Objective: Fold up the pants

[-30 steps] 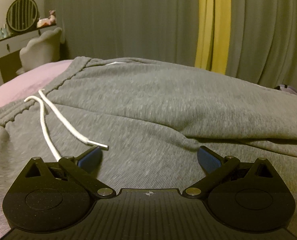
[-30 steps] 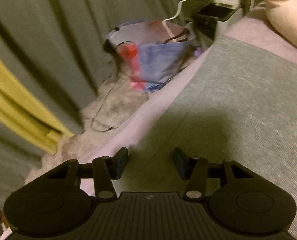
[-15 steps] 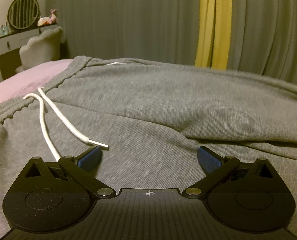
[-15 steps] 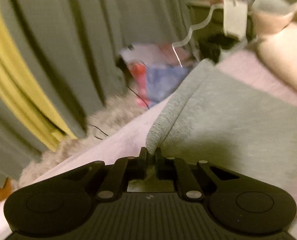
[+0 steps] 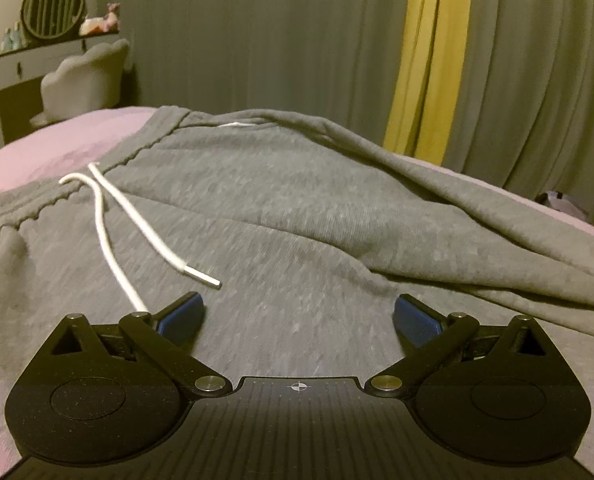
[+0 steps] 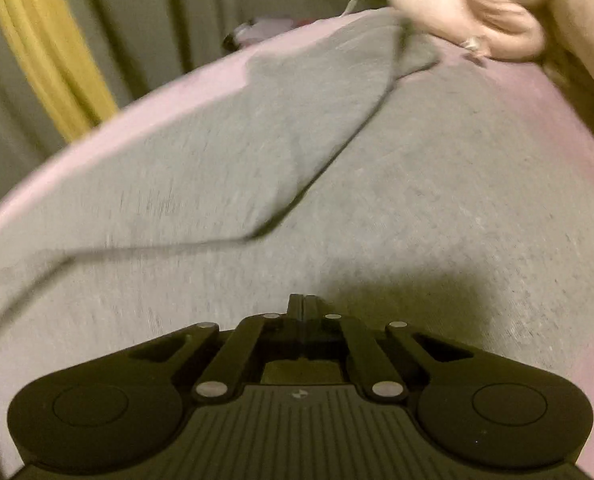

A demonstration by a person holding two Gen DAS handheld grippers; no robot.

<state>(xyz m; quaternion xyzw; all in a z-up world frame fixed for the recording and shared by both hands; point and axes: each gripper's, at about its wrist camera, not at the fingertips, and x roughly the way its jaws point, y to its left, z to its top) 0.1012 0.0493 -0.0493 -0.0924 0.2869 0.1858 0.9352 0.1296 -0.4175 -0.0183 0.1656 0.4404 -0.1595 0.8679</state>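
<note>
Grey sweatpants (image 5: 297,208) lie spread on a pink bed (image 5: 37,152), waistband at the left with a white drawstring (image 5: 137,216) trailing across the cloth. My left gripper (image 5: 299,312) hovers open just above the cloth below the waistband, blue pads wide apart and nothing between them. In the right wrist view the pants (image 6: 417,200) fill the frame, blurred, with a diagonal fold edge running across them. My right gripper (image 6: 304,300) has its fingers pressed together on the grey cloth at its tips. A raised fold of pant leg (image 5: 477,216) crosses the right of the left wrist view.
Grey curtains (image 5: 257,32) with a yellow strip (image 5: 429,60) hang behind the bed. A pale chair (image 5: 85,76) and a round mirror (image 5: 53,10) on a shelf stand at the far left. A pinkish pillow (image 6: 469,8) lies at the top right by the pant leg's end.
My right gripper shut on the pant leg's edge and swept across the bed with it. In the left wrist view the cloth ridge on the right grew. The left gripper stayed put and open.
</note>
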